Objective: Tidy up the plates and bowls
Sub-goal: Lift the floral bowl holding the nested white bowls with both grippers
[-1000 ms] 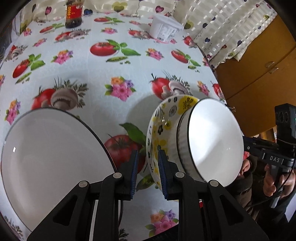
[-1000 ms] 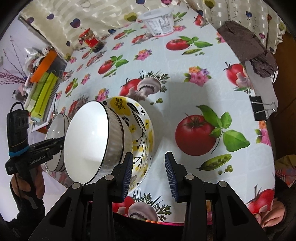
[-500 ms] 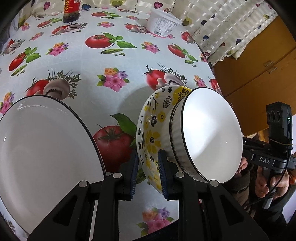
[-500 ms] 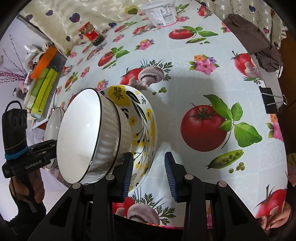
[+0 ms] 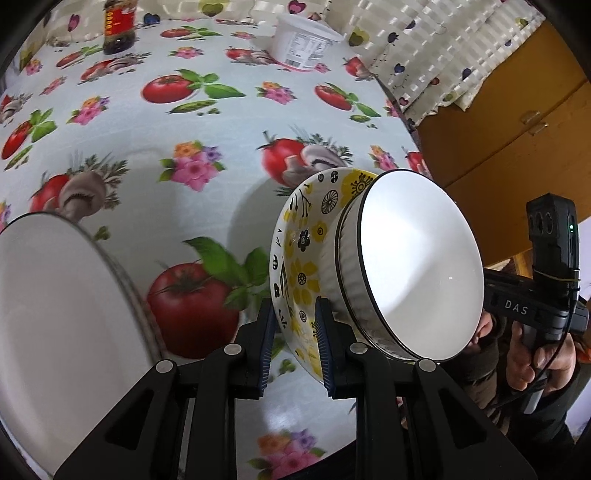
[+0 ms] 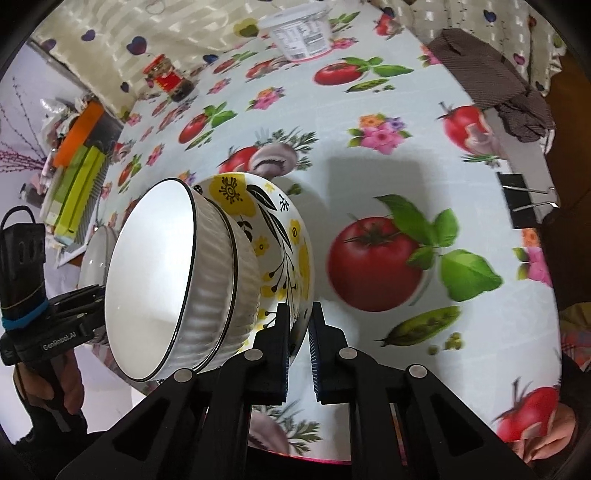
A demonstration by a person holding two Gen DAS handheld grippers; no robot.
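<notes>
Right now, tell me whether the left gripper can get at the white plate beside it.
Probably not yet. The left gripper is shut on the rim of the floral bowl, with the white ribbed bowl nested inside. The white plate lies close, nothing between, but the bowls must go down first.

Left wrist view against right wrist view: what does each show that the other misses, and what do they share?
Only the left wrist view shows the large white plate and wooden cabinet. Only the right wrist view shows the brown cloth, binder clip and orange and green boxes. Both show the yellow-flowered bowl with the white ribbed bowl nested inside, each gripper clamping its rim, plus the white tub and sauce bottle.
</notes>
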